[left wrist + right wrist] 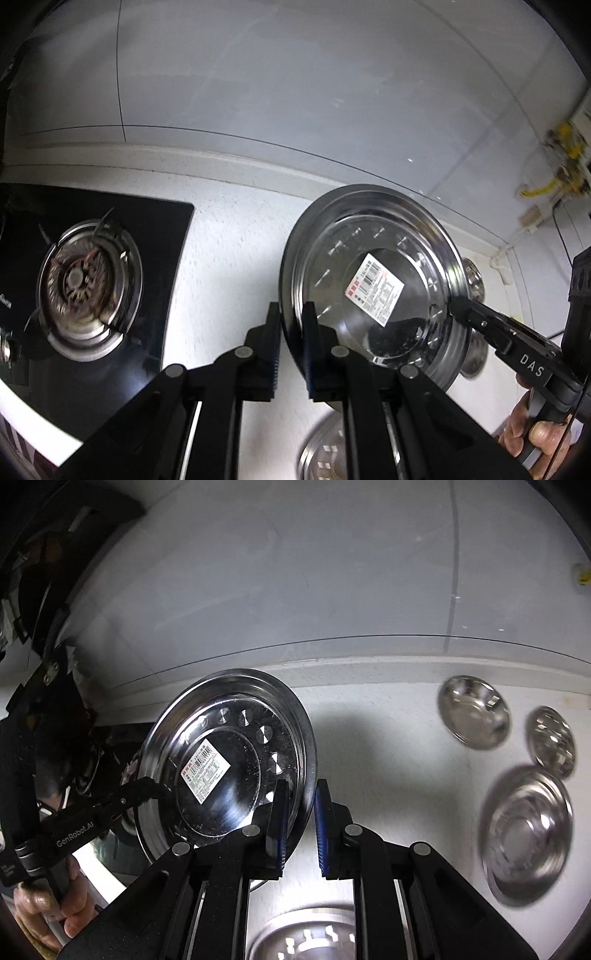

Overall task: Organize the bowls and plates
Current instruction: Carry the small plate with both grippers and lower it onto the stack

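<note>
A round steel plate (369,258) with a white barcode label is held tilted above the white counter (229,258). My left gripper (291,332) is shut on its left rim, the thin edge pinched between the blue pads. The right gripper (301,819) is shut on the opposite rim of the same plate (229,716). In each wrist view the other gripper shows at the far side of the plate, its tip clamped on the rim: the right one (456,308) and the left one (155,786). A person's hand (535,435) grips the right handle.
A black gas stove (81,280) lies at the left. To the right on the counter stand two small steel bowls (472,712) (550,742) and a steel dish (528,834). Another perforated steel plate (306,934) lies below the grippers. A tiled wall (295,92) rises behind.
</note>
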The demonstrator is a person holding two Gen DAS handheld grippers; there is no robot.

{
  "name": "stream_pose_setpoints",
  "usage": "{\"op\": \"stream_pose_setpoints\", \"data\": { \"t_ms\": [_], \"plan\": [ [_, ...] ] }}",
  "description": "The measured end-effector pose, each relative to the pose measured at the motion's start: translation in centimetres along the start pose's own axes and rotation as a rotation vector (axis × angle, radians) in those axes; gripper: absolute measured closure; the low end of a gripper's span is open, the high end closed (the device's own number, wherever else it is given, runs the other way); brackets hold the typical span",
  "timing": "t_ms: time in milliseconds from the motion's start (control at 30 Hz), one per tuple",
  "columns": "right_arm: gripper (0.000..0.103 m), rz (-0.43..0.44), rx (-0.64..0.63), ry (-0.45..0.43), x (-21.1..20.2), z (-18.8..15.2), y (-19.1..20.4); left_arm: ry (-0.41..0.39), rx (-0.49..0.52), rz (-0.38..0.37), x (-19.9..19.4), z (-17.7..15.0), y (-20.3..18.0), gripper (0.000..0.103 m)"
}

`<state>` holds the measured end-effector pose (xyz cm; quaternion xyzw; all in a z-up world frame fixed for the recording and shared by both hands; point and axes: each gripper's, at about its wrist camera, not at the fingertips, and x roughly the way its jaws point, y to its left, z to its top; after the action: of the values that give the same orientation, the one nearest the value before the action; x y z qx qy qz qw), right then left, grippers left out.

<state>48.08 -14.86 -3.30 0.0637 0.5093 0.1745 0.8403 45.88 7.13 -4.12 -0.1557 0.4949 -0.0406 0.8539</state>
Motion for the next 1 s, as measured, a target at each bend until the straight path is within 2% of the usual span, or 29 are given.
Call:
{"op": "stream_pose_setpoints", "data": {
  "t_ms": [333, 533, 667, 933, 1000],
  "plan": [
    [0.091, -0.009, 0.008, -0.029, -6.5, -7.3, -2.3, -0.005, 0.086, -0.032, -6.3, -7.8, -3.6, 0.093],
    [0.091, -0.006, 0.027, -0.025, -8.5, -12.1, -4.1, 0.027, 0.122, -0.071, -6.9, -12.7, -4.8, 0.093],
    [0.091, -0.005, 0.063, -0.005, -8.2, -15.6, -5.9, 0.069, 0.136, -0.075, -4.5, -15.9, -5.3, 0.093],
    [0.091, 0.002, 0.147, 0.111, -2.8, -21.0, -10.6, 0.215, 0.095, -0.039, 3.1, -21.1, -4.6, 0.093],
    [0.091, 0.005, 0.158, 0.136, -1.5, -21.6, -11.6, 0.223, 0.093, -0.024, 4.2, -21.7, -4.5, 0.093]
  ]
}}
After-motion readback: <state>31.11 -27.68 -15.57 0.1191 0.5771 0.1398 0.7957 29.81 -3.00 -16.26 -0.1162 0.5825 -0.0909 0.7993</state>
